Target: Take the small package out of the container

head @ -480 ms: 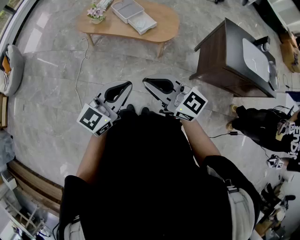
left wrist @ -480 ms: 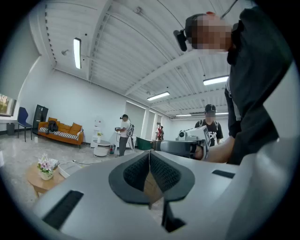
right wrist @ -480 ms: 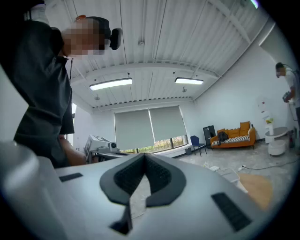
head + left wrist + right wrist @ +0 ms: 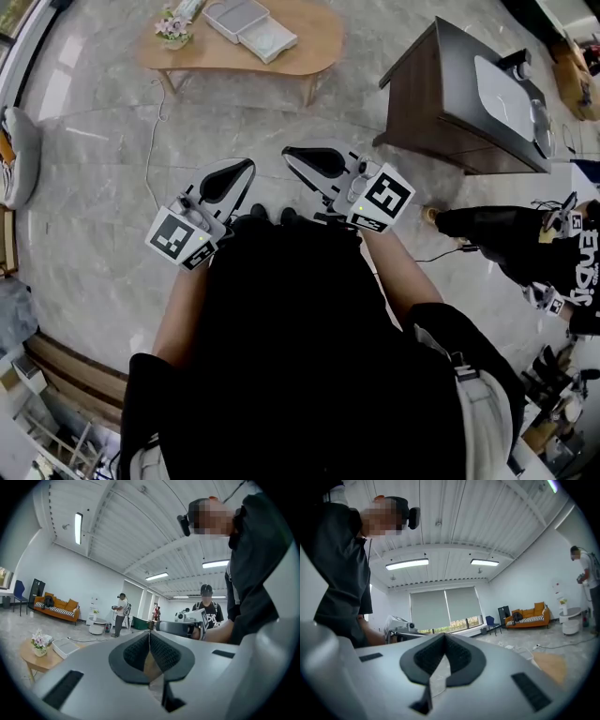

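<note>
A white open container [image 4: 236, 17] lies on the oval wooden coffee table [image 4: 300, 58] at the far top of the head view, with a second white tray [image 4: 270, 39] beside it. I cannot make out the small package from here. Both grippers are held close to the person's body, far from the table. My left gripper [image 4: 251, 161] [image 4: 149, 632] is shut with nothing between its jaws. My right gripper [image 4: 284, 150] [image 4: 444, 634] is shut and holds nothing as well. The left gripper view shows the container [image 4: 65, 646] low on the left.
A small pot of flowers [image 4: 172, 26] stands on the table's left end. A dark wooden cabinet [image 4: 450, 103] stands to the right. Another person [image 4: 525, 244] sits or crouches at the right edge. A cable [image 4: 155, 141] runs over the marble floor.
The head view has shifted: the table and cabinet sit a little higher and further left. Both grippers stay shut in front of the body, moved slightly left.
</note>
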`<state>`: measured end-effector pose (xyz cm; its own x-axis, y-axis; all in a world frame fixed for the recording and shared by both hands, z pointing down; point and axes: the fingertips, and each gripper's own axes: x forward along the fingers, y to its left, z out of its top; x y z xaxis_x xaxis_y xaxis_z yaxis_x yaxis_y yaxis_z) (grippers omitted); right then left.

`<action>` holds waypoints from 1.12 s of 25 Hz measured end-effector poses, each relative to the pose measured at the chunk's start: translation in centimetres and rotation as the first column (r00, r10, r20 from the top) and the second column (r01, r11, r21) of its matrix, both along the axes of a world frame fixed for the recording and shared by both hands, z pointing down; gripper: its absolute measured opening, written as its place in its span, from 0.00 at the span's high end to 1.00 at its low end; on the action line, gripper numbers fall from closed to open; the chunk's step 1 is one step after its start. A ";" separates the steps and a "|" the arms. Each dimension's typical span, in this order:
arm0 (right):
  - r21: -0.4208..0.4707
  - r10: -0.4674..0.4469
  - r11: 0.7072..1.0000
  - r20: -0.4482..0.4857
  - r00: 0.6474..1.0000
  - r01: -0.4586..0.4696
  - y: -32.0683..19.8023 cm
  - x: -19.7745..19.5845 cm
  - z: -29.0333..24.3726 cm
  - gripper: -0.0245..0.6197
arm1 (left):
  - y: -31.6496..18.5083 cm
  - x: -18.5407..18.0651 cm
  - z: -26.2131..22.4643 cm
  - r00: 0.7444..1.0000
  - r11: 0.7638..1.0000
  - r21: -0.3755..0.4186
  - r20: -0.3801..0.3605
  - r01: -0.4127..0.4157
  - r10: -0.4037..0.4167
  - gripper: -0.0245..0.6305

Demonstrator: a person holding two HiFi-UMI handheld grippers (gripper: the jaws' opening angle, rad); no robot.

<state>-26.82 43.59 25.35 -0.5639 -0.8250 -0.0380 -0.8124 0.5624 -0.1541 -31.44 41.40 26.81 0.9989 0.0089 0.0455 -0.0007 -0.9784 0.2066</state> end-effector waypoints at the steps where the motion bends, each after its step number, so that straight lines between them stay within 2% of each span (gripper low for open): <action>1: 0.000 0.005 1.000 0.001 1.000 -0.005 0.1 0.3 0.1 0.95 | 0.0 0.1 0.1 1.000 1.000 -0.002 0.002 0.000 0.000 0.93; 8: 0.014 0.014 1.000 0.017 1.000 -0.014 1.1 0.9 -0.1 0.95 | 0.7 0.5 0.4 1.000 1.000 -0.012 0.019 -0.011 0.011 0.93; 13: 0.030 -0.017 0.999 0.024 1.000 0.017 1.6 0.6 -0.3 0.95 | 0.9 0.9 0.2 1.000 1.000 -0.012 0.019 -0.007 0.007 0.93; 28: 0.013 -0.035 0.999 0.048 0.998 0.034 2.4 1.1 0.7 0.95 | 2.0 1.1 0.5 0.998 1.000 -0.014 0.060 0.003 -0.002 0.93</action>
